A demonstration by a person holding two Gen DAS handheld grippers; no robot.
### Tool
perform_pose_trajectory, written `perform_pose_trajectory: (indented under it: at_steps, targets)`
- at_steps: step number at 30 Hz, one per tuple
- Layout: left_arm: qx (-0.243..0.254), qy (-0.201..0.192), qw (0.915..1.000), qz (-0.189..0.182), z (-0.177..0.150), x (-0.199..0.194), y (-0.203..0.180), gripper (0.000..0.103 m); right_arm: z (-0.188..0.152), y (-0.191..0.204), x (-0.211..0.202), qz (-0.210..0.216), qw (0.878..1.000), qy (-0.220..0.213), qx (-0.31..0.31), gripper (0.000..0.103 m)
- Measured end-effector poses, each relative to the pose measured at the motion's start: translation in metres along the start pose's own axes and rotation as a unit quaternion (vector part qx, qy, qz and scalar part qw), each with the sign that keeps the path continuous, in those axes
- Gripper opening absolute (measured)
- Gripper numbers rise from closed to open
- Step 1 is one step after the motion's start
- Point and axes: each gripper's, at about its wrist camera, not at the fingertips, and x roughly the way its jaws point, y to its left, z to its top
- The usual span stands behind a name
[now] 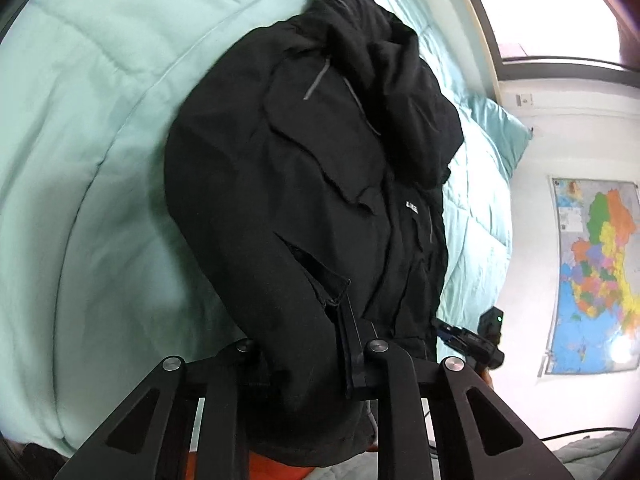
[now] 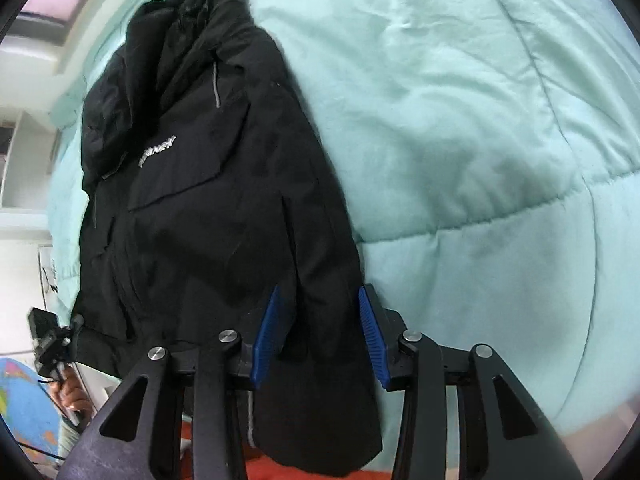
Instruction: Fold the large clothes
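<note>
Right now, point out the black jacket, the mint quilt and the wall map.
black jacket (image 2: 192, 208): right wrist view, on its chest below the white logo.
mint quilt (image 2: 480, 140): right wrist view, on a bare padded panel.
wall map (image 1: 592, 272): left wrist view, on its coloured middle.

L wrist cam: close, steep down along its fingers, wall map (image 1: 592, 276) at right. R wrist cam: same, steeper. Both share black jacket (image 1: 304, 184) (image 2: 208, 200) on mint duvet (image 1: 88, 128) (image 2: 460, 120).

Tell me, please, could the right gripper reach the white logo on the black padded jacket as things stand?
Probably yes: the white logo lies uncovered on the black padded jacket, but the right gripper has the hem between its jaws.
</note>
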Motion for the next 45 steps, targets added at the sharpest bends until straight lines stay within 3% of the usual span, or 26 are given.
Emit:
perform_pose_trajectory:
  at_steps: [5,8,10,15,16,18,20,22,24,26,31,36,42,45]
  targets:
    - [-0.01,0.017,0.9998,0.001,0.003,0.002,0.005,0.021,-0.011,-0.017,0.012,0.026,0.999,0.021,0.031,0.045]
    - [-0.02,0.025,0.9995,0.002,0.001,0.003,0.01,0.021,-0.03,-0.013,0.002,0.055,0.998,0.024,0.019,0.045]
    - [-0.02,0.032,0.9993,0.006,0.001,0.001,0.012,0.021,-0.046,-0.002,-0.006,0.074,0.997,0.035,-0.002,0.039]
    - [-0.016,0.022,0.9985,-0.048,0.008,-0.011,0.005,0.021,-0.053,0.017,-0.01,0.145,0.989,0.031,-0.021,0.039]
    - [-0.009,0.028,0.9987,-0.041,0.009,-0.008,0.003,0.021,-0.048,0.017,-0.002,0.147,0.988,0.039,-0.011,0.039]
    - [0.002,0.044,0.9989,-0.015,0.009,0.002,-0.001,0.024,-0.04,0.016,0.018,0.11,0.992,0.062,0.002,0.042]
    - [-0.005,0.06,0.9982,-0.003,0.006,0.011,0.005,0.041,-0.038,0.01,0.039,0.088,0.992,0.092,0.006,0.045]
    - [-0.027,0.066,0.9974,0.001,0.001,0.018,0.015,0.043,-0.039,0.009,0.047,0.108,0.989,0.1,0.016,0.045]
    - [-0.042,0.061,0.9973,-0.002,-0.005,0.02,0.024,0.042,-0.04,0.015,0.038,0.116,0.989,0.088,0.014,0.039]
    - [-0.042,0.039,0.9981,-0.021,-0.005,0.013,0.021,0.018,-0.039,0.027,0.022,0.136,0.988,0.068,0.004,0.018]
    - [0.001,-0.02,0.9978,-0.063,0.022,-0.024,-0.022,0.014,-0.015,0.063,-0.033,0.167,0.985,-0.001,-0.035,0.015]
    - [0.027,-0.096,0.9884,-0.115,0.07,-0.066,-0.064,0.014,0.039,0.074,-0.082,0.192,0.978,-0.062,-0.051,0.015]
    - [0.077,-0.135,0.9817,-0.109,0.137,-0.087,-0.109,0.016,0.126,0.09,-0.138,0.229,0.959,-0.149,-0.07,0.015]
    - [0.068,-0.136,0.9837,-0.097,0.191,-0.07,-0.126,0.017,0.179,0.113,-0.145,0.211,0.959,-0.176,-0.075,0.015]
